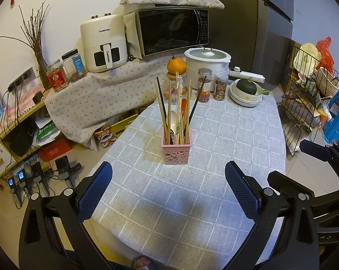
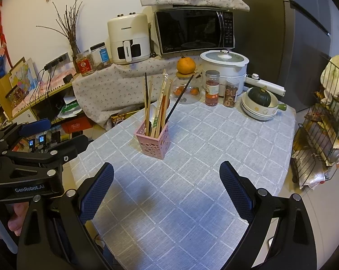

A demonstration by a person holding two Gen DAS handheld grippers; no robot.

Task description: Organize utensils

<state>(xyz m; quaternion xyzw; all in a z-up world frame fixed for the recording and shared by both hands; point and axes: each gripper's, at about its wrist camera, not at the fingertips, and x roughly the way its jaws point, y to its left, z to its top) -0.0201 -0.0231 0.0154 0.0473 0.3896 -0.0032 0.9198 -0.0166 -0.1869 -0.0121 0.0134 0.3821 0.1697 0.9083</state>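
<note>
A pink perforated holder (image 1: 176, 151) stands upright in the middle of the grey checked tablecloth (image 1: 192, 202). It holds several wooden chopsticks (image 1: 163, 112), two black chopsticks (image 1: 197, 97) and a white spoon (image 1: 173, 121). The holder also shows in the right wrist view (image 2: 153, 144) with the same chopsticks (image 2: 162, 103). My left gripper (image 1: 168, 172) is open and empty, in front of the holder above the cloth. My right gripper (image 2: 167, 173) is open and empty, to the right of the left one. The left gripper also shows in the right wrist view (image 2: 54, 132).
At the table's far end stand a white rice cooker (image 1: 206, 64), two spice jars (image 1: 204, 85), a glass jar with an orange on top (image 1: 176, 66), and stacked bowls with a green squash (image 1: 246, 93). A wire rack (image 1: 309, 103) stands right; a microwave (image 1: 171, 30) and air fryer (image 1: 104, 42) behind.
</note>
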